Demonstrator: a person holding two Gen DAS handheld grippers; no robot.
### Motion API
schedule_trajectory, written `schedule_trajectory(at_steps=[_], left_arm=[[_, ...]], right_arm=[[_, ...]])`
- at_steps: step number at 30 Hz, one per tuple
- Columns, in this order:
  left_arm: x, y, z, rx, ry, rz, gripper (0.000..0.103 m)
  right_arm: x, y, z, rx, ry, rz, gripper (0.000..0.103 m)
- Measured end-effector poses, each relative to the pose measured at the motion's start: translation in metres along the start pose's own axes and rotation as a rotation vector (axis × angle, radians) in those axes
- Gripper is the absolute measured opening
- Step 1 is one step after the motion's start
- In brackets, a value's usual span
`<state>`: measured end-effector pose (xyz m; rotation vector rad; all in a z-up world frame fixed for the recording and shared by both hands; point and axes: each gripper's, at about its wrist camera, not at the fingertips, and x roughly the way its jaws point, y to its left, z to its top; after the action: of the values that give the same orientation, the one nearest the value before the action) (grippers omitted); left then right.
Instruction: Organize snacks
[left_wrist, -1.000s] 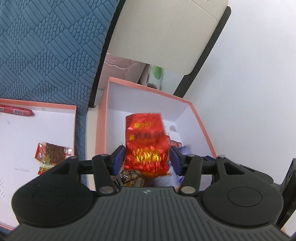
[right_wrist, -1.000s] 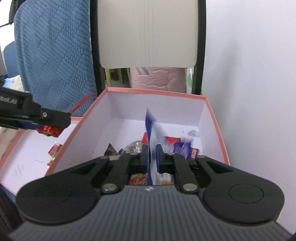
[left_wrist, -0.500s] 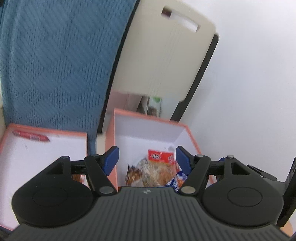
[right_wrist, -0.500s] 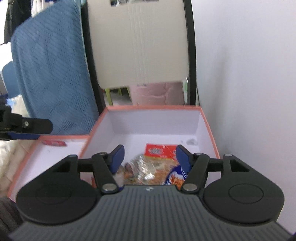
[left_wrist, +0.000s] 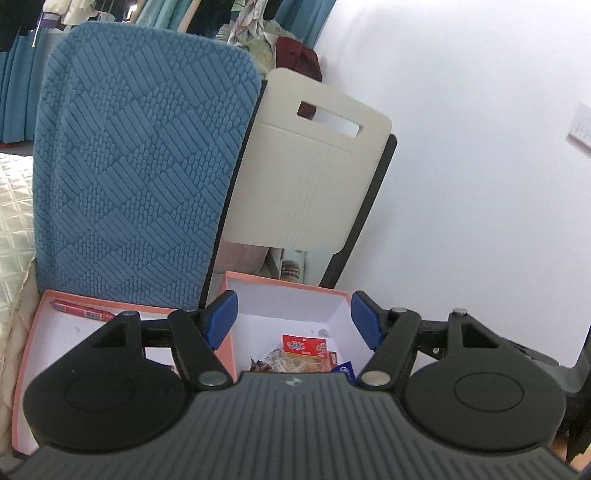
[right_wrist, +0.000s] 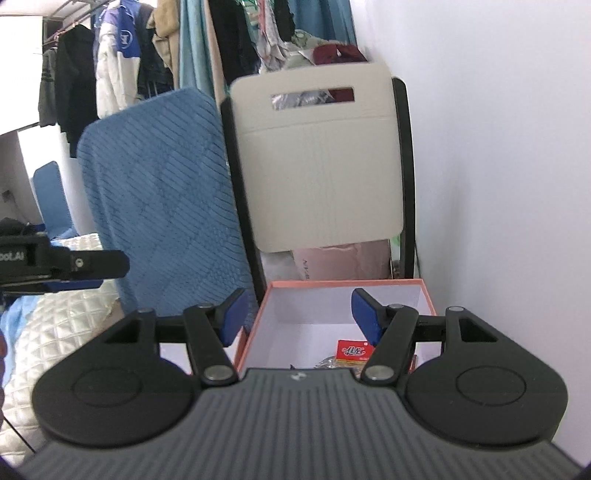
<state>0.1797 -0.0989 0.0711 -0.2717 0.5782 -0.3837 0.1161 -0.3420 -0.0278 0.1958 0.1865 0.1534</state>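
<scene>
Fingers (left_wrist: 221, 315) spread; only left wrist shows the sausage stick (left_wrist: 83, 311).

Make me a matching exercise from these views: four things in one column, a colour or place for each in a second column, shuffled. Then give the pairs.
Things
1. deep box
2. sausage stick
3. chair cover
4. left claw

Descriptions
A. blue, textured fabric
B. open, nothing between its fingers
C. lies alone at the far edge of the shallow tray
D. holds a pile of snack packets, a red one on top

Pairs: 1-D, 2-C, 3-A, 4-B
</scene>
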Motion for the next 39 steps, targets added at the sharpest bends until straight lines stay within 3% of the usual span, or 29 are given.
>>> schedule_trajectory(at_steps=[7, 17, 39], left_arm=[[-0.042, -0.01, -0.007, 0.024, -0.016, -0.03, 0.073], [-0.074, -0.013, -0.034, 0.04, -0.025, 0.02, 0.073], [-0.096, -0.012, -0.096, 0.046, -0.004, 0.058, 0.073]], right_arm=[[-0.028, 0.014, -0.008, 0.004, 0.027, -0.024, 0.064], [-0.07, 0.023, -0.02, 0.011, 0.011, -0.05, 0.064], [-0.096, 0.02, -0.075, 0.018, 0.059, -0.059, 0.064]])
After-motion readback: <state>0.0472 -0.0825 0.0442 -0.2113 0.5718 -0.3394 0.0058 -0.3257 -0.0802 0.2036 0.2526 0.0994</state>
